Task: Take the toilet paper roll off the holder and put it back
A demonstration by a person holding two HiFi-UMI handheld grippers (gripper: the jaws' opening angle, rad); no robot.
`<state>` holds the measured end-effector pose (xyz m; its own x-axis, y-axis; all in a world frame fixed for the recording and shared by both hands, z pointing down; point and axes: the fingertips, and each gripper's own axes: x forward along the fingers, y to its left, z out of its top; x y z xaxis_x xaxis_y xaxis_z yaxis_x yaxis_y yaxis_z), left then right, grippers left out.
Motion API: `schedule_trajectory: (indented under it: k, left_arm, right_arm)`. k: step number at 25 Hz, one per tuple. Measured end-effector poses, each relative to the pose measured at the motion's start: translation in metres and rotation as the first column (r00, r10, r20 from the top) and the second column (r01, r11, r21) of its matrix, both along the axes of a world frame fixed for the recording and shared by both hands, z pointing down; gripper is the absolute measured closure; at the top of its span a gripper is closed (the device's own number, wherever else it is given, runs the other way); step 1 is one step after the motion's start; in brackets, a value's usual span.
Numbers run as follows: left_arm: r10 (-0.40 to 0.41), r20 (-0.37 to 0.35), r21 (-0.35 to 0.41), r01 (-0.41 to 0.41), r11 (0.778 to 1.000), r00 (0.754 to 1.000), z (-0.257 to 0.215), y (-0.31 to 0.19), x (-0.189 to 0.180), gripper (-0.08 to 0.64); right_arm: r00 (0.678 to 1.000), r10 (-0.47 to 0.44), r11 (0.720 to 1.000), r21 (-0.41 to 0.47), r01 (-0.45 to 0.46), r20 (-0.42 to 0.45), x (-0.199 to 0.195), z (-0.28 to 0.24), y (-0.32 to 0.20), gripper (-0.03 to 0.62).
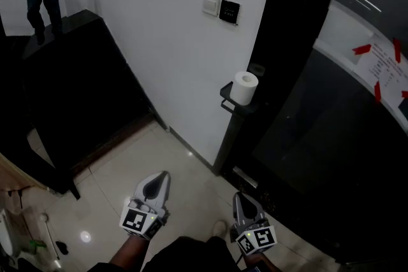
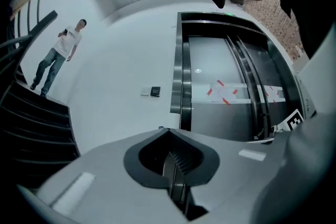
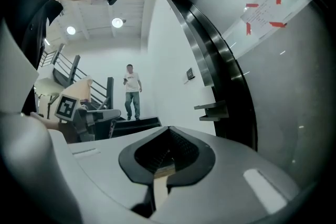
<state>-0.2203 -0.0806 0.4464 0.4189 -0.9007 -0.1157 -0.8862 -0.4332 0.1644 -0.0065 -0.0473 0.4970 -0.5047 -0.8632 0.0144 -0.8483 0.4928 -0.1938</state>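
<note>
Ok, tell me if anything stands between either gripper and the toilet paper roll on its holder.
Nothing visible does. The toilet paper roll stands upright on the black holder, and only open space over the floor lies between it and the left gripper and right gripper, both shut and empty.

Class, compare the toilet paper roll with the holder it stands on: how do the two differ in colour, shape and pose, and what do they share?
Colour: the toilet paper roll is white; the holder is black.
Shape: the roll is a cylinder; the holder is a flat shelf.
Pose: the roll stands upright on end; the holder lies level, fixed to the dark pillar.
Shared: they touch, the roll resting on the holder.
</note>
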Motion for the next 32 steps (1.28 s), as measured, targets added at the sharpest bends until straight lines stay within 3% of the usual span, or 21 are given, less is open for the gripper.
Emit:
schedule_trajectory:
  k: [6, 10, 14, 19, 25, 32]
  left_arm:
    - [0.006, -0.014, -0.033, -0.007, 0.999, 1.000, 0.021, 0.032, -0.023, 0.560]
    - [0.022, -0.041, -0.035, -0.023, 0.999, 0.999, 0.012, 0.047, -0.017, 0.560]
    - [0.004, -0.019, -0.013, -0.005, 1.000, 1.000, 0.008, 0.060, -0.008, 0.560]
    - [-0.034, 0.007, -0.030, 0.034, 0.999, 0.999, 0.021, 0.077, 0.015, 0.560]
    - [-0.014, -0.019, -0.041, 0.013, 0.999, 1.000, 0.011, 0.094, 0.063, 0.560]
    - [-0.047, 0.011, -0.011, 0.048, 0.999, 0.999, 0.015, 0.094, 0.073, 0.560]
  right_arm:
    - [0.997, 0.069, 0.998, -0.011, -0.069, -0.038, -0.004, -0.001, 0.044, 0.578]
    - [0.995, 0.089, 0.996, 0.022, -0.088, -0.048, 0.001, -0.015, 0.056, 0.578]
    - [0.995, 0.093, 0.995, 0.044, -0.091, -0.029, 0.019, -0.022, 0.063, 0.578]
    - [0.996, 0.085, 0.995, 0.054, -0.083, -0.027, 0.053, -0.026, 0.075, 0.578]
    - [0.996, 0.083, 0.995, 0.061, -0.082, -0.013, 0.091, -0.026, 0.081, 0.578]
    - [0.998, 0.053, 0.996, 0.071, -0.051, -0.028, 0.104, -0.027, 0.081, 0.580]
